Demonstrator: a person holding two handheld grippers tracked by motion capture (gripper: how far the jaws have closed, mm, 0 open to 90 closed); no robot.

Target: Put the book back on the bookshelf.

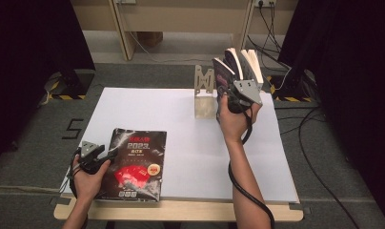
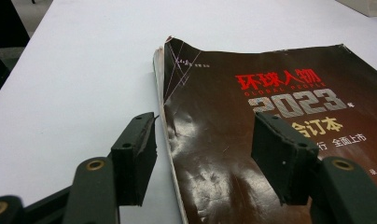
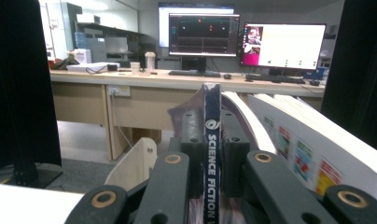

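1. High view: the right gripper [image 1: 238, 93] holds a book [image 1: 228, 64] upright beside a metal bookend [image 1: 205, 95]; the left gripper [image 1: 93, 155] rests at a dark magazine [image 1: 136, 164] on the white table [image 1: 190, 138].
2. Left gripper view: jaws gape wide astride the magazine's [image 2: 270, 130] edge, cover reading "2023".
3. Right gripper view: jaws pinch the spine [image 3: 211, 140], lettered "SCIENCE FICTION".

Grippers: black jaws with brass-ringed screw holes, left gripper [image 2: 203, 161], right gripper [image 3: 209, 154]. Grey three-cornered plate on each top. Thick black cable [image 1: 238, 183] trails along the right forearm; forearms unsleeved.
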